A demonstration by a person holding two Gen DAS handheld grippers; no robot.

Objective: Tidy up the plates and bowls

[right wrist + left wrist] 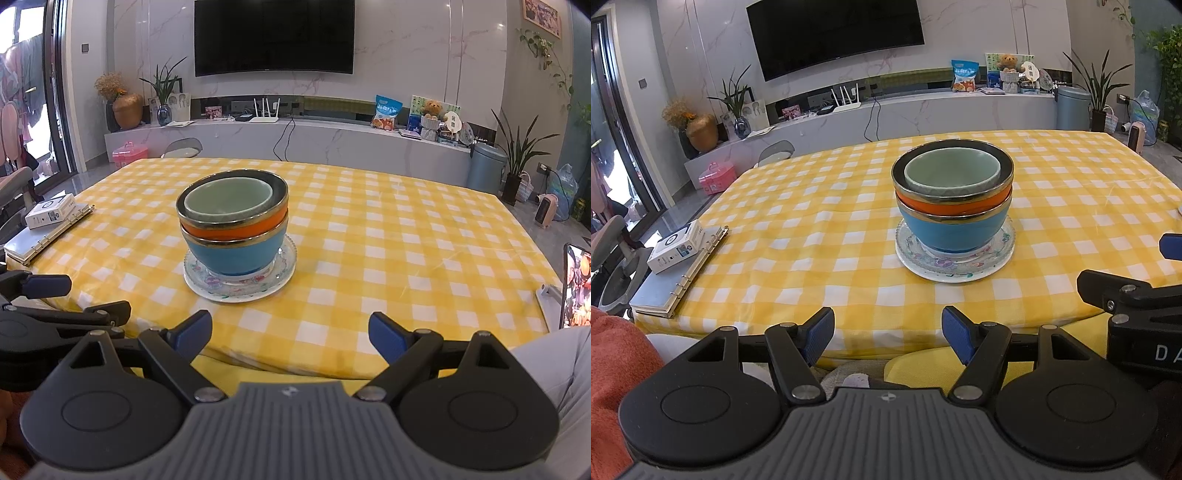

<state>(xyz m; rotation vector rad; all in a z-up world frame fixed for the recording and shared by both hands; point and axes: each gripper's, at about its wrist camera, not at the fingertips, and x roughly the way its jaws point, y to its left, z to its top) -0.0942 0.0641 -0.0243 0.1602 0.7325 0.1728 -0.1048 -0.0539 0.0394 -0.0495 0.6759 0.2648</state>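
A stack stands on the yellow checked table (812, 229) (406, 236). At the bottom is a glass flowered plate on a white plate (955, 264) (240, 286). On it a blue bowl (953, 230) (232, 254) holds an orange bowl (951, 205) (236, 229), and a pale green bowl (953, 170) (227, 199) sits inside on top. My left gripper (888, 338) is open and empty at the table's near edge, in front of the stack. My right gripper (290, 334) is open and empty, near the edge, right of the stack.
A ring binder (679, 280) (44, 236) with a white box (676, 247) (50, 210) lies at the table's left edge. A phone on a stand (574, 288) is at the right edge. The right gripper's body shows in the left wrist view (1134, 295).
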